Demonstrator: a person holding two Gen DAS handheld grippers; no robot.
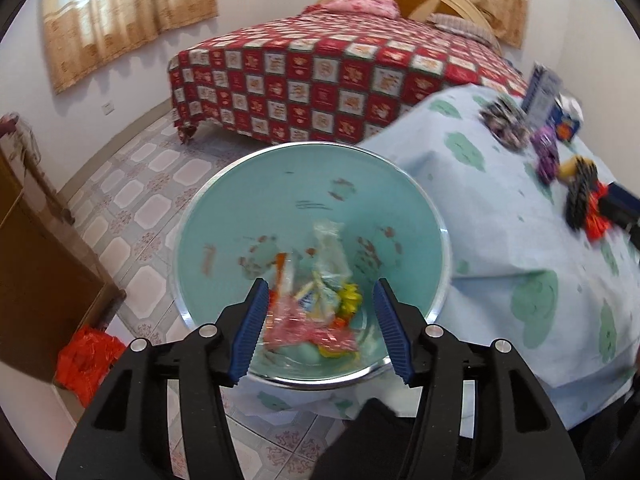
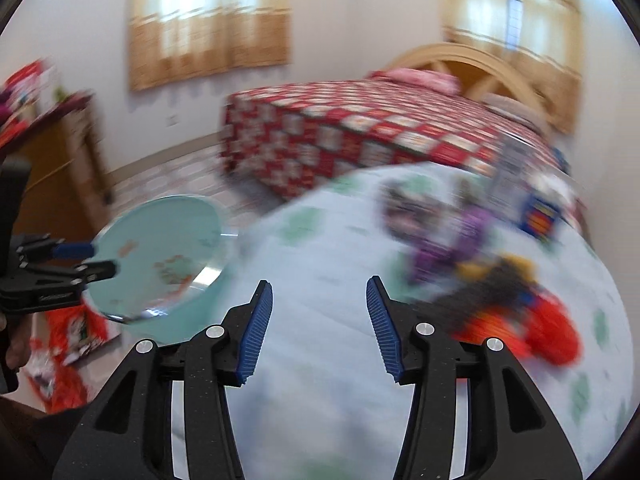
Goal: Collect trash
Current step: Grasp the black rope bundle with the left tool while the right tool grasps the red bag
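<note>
Here, the biggest thing is the bed [image 1: 320, 80] at the back, with a red and white checked cover. In front of it, on the right, is a table [image 1: 500, 280] under a pale blue cloth with green shapes. Beside the table, touching its edge, stands a light blue bin [image 1: 248, 208] with a shiny rim. At the bottom of the bin lies the trash [image 1: 316, 304]: clear and coloured wrappers, a bit blurry. More small things [image 1: 560, 160] sit on the far right part of the table, purple, black, yellow and orange, too blurry to tell what they are. The left gripper [image 1: 320, 320] hangs over the bin and points down into it. Its blue jaws are spread apart and nothing is between them. The right gripper [image 2: 320, 320] is over the bare cloth, near the blurry things. Its jaws are spread apart too, and they hold nothing. On the floor by a brown cupboard is a red bag [image 1: 88, 356].
</note>
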